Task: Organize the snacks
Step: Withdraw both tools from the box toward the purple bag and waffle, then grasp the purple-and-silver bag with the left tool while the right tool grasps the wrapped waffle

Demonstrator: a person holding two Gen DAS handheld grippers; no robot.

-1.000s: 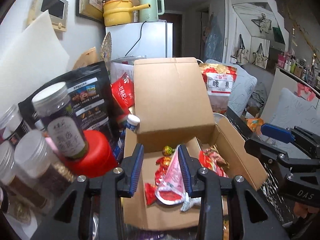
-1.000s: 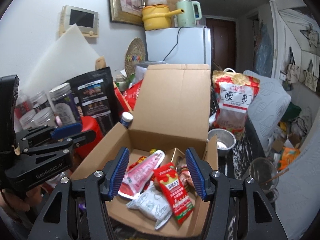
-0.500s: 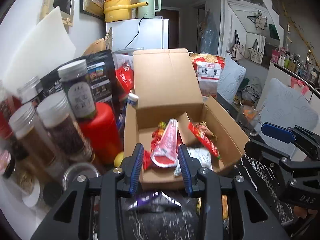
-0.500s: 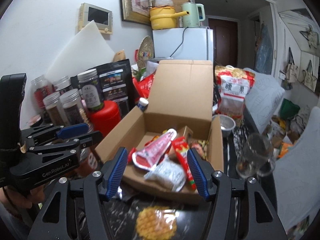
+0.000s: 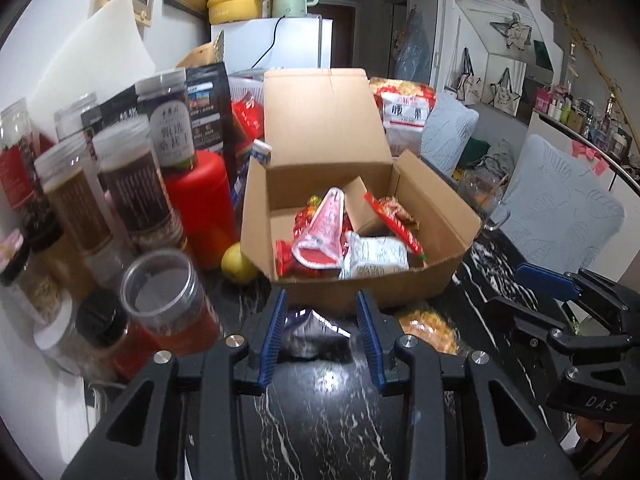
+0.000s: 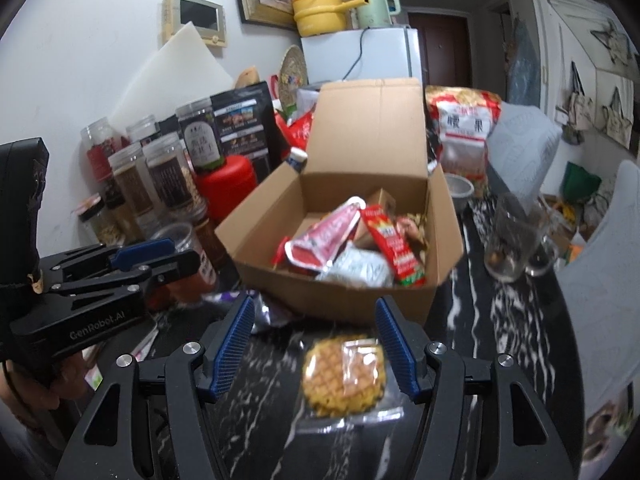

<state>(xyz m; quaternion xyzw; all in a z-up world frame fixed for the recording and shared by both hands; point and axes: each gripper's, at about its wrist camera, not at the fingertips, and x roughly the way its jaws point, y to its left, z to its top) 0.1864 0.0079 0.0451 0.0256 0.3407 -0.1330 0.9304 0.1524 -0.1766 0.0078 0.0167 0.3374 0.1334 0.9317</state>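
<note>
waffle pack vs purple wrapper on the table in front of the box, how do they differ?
The waffle pack is clear film showing a golden gridded waffle; the purple wrapper is opaque, shiny foil. The waffle pack lies flat, the purple wrapper is crumpled. The waffle pack sits between the right hand-held gripper fingers, the purple wrapper between the left hand-held gripper fingers. Both lie outside the cardboard box, ungripped.

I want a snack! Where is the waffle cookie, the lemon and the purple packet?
waffle cookie (image 6: 345,376): right wrist view, middle of its golden grid.
lemon (image 5: 237,262): left wrist view, its yellow side beside the box.
purple packet (image 5: 310,330): left wrist view, its crinkled middle.
</note>
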